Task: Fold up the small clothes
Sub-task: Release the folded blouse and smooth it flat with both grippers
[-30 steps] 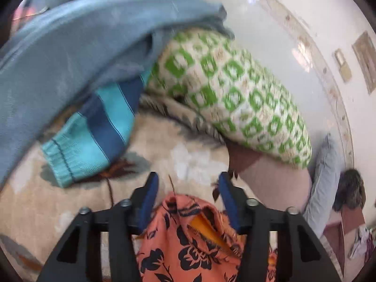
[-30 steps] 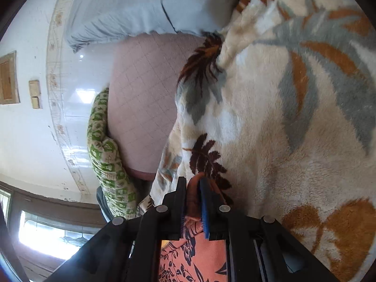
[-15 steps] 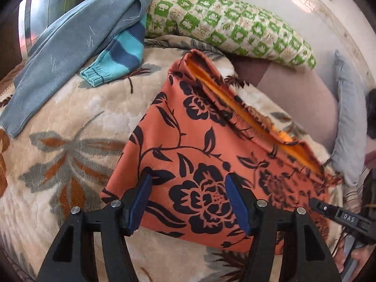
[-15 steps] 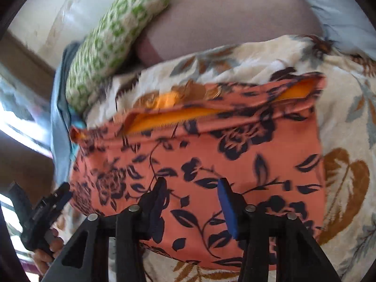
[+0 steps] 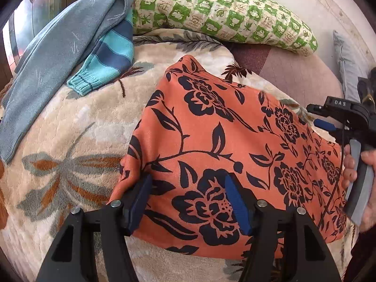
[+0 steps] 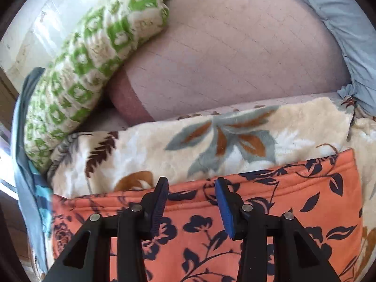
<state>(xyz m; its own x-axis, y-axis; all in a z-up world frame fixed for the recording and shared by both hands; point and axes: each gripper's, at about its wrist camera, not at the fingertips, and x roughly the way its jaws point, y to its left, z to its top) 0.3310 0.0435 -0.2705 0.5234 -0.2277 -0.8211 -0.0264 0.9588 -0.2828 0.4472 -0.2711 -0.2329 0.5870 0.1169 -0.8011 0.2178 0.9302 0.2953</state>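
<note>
Both my grippers hang wide open over the orange floral garment (image 5: 223,141): its long axis runs crosswise under my left gripper (image 5: 189,202), while my right gripper (image 6: 191,202) seems nearer its far edge.

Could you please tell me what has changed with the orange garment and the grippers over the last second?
Both grippers let go: the left gripper and right gripper, clamped on the orange floral garment a second ago, now stand open above it. The garment now lies flat on the blanket. The pillow stayed.
</note>
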